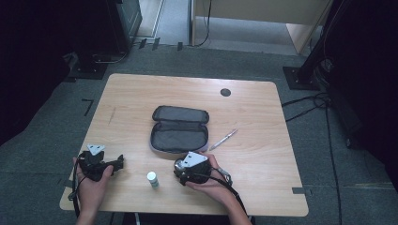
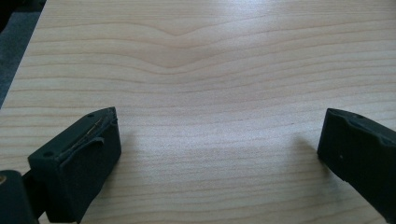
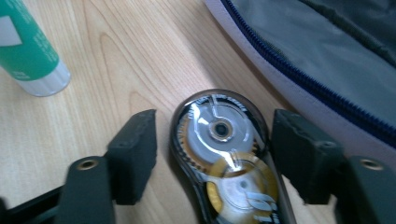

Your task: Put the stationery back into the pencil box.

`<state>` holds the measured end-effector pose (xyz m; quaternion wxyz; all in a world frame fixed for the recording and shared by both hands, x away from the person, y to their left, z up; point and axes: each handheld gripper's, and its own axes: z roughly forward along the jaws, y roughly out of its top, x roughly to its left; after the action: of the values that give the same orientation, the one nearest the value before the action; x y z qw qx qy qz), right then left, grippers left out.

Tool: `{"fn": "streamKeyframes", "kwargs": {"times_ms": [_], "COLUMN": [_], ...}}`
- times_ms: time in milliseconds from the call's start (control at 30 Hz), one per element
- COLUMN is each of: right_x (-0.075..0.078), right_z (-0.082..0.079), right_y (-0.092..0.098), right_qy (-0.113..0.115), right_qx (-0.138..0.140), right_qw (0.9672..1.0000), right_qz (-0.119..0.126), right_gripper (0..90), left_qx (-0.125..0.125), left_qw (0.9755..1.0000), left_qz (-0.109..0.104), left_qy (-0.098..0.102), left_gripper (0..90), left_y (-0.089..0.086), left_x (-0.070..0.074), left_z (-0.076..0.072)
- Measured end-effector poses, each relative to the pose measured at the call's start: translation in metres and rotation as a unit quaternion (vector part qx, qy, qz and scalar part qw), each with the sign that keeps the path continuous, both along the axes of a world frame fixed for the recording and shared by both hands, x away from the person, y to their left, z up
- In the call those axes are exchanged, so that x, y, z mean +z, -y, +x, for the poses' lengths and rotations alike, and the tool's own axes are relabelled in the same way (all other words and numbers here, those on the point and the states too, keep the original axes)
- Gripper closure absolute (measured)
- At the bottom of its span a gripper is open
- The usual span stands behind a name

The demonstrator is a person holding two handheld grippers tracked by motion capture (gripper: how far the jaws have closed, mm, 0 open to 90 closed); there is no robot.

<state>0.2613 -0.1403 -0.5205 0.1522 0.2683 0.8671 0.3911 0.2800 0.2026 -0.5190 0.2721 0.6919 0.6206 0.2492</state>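
Note:
An open grey pencil case (image 1: 179, 129) with a blue zip lies in the middle of the wooden table (image 1: 136, 93); its edge (image 3: 327, 51) fills the upper right of the right gripper view. A clear correction-tape dispenser (image 3: 224, 154) lies flat on the table just beside the case. My right gripper (image 3: 215, 128) is open, one jaw on each side of the dispenser, with a small gap at the left jaw. In the high view this gripper (image 1: 182, 169) sits at the case's front edge. My left gripper (image 2: 219, 144) is open over bare wood at the front left (image 1: 118, 162).
A green-and-white glue stick (image 1: 152, 179) stands between the two grippers, and also appears as the glue stick (image 3: 28, 46) in the right gripper view. A pen (image 1: 223, 139) lies right of the case. A black round cap (image 1: 225, 92) sits in the tabletop at the back. Cables (image 1: 309, 105) trail on the floor.

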Motion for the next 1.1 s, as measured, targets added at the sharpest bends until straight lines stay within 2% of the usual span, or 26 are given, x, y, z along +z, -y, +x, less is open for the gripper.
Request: {"fn": "streamKeyframes", "kwargs": {"times_ms": [100, 233, 267, 367, 633, 667, 900, 1033, 1100], "right_x": [-0.0001, -0.0012, -0.0017, -0.0018, -0.0020, -0.0016, -0.0013, -0.0010, 0.0005], "right_z": [0.0004, 0.0016, 0.0029, 0.0037, 0.0034, 0.0018, -0.0002, -0.0020, -0.0032], "right_y": [0.0004, 0.0013, 0.0026, 0.0034, 0.0037, 0.0036, 0.0036, 0.0051, 0.0093], "right_qy": [-0.004, -0.009, -0.021, -0.032, -0.031, -0.032, -0.030, -0.021, -0.017], "right_qx": [-0.003, -0.008, -0.011, -0.015, -0.011, -0.009, -0.015, -0.016, -0.018], "right_qw": [1.0000, 0.9999, 0.9996, 0.9991, 0.9993, 0.9991, 0.9991, 0.9994, 0.9992], "right_qz": [0.004, 0.010, 0.017, 0.021, 0.021, 0.025, 0.024, 0.022, 0.033], "right_gripper": [38.1, 34.9, 35.5, 35.3, 36.5, 41.5, 42.0, 42.0, 42.0], "left_qx": [0.000, 0.000, 0.000, 0.000, -0.001, -0.001, -0.001, -0.001, -0.001], "left_qw": [1.0000, 1.0000, 1.0000, 1.0000, 1.0000, 1.0000, 1.0000, 1.0000, 1.0000], "left_qz": [0.000, 0.000, 0.000, 0.000, 0.000, 0.000, 0.000, 0.000, 0.000], "left_qy": [0.000, 0.000, 0.000, 0.000, 0.000, 0.000, 0.000, 0.000, 0.000], "left_gripper": [0.0, 0.0, 0.0, 0.0, 0.0, 0.0, 0.0, 0.0, 0.0], "left_y": [0.0000, 0.0000, 0.0000, 0.0000, 0.0001, 0.0001, 0.0000, 0.0000, 0.0000], "left_x": [0.0000, 0.0000, 0.0000, 0.0000, -0.0001, -0.0001, 0.0000, 0.0000, 0.0000], "left_z": [0.0000, 0.0000, 0.0000, -0.0001, 0.0000, -0.0001, 0.0000, 0.0000, 0.0000]}}
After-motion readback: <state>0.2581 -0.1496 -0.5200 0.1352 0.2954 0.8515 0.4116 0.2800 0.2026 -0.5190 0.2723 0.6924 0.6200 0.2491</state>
